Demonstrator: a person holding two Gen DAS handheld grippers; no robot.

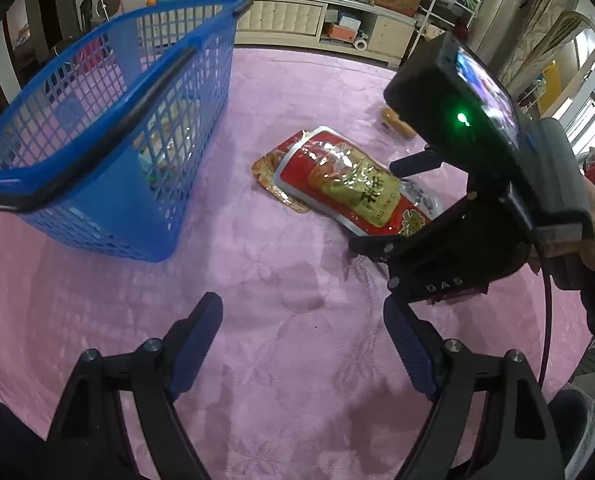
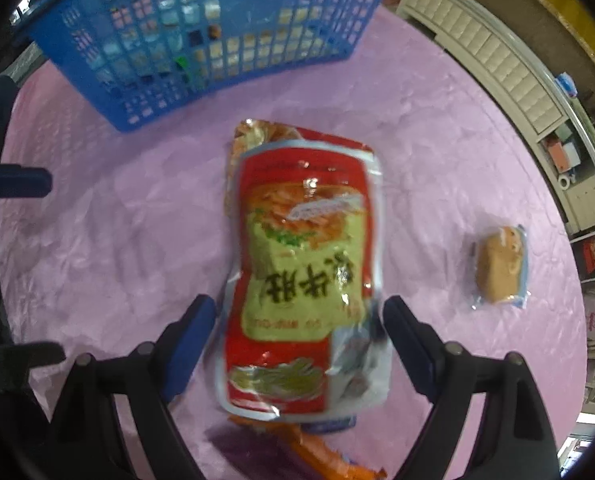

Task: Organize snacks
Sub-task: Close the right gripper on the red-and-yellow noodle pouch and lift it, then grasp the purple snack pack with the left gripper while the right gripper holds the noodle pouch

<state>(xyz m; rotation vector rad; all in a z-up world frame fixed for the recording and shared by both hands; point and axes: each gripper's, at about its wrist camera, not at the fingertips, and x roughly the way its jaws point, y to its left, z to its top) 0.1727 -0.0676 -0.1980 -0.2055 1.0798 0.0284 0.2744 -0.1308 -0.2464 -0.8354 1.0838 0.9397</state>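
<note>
A red and yellow snack packet point(image 2: 301, 264) lies flat on the pink cloth, on top of a second, orange-printed packet point(image 2: 253, 132). My right gripper point(image 2: 299, 320) points down over it, open, one finger on each side of its lower half; I cannot tell whether the pads touch it. In the left wrist view the same red packet point(image 1: 349, 184) lies mid-table with the right gripper point(image 1: 393, 204) above its near end. My left gripper point(image 1: 303, 340) is open over bare cloth, holding nothing. The blue mesh basket point(image 1: 109, 128) stands left of it with several snacks inside.
A small wrapped cake point(image 2: 501, 268) lies on the cloth right of the packet. Another orange packet point(image 2: 321, 452) sits under the right gripper's body. The basket point(image 2: 217, 40) stands just beyond the red packet. A white cabinet point(image 1: 317, 16) lines the far side.
</note>
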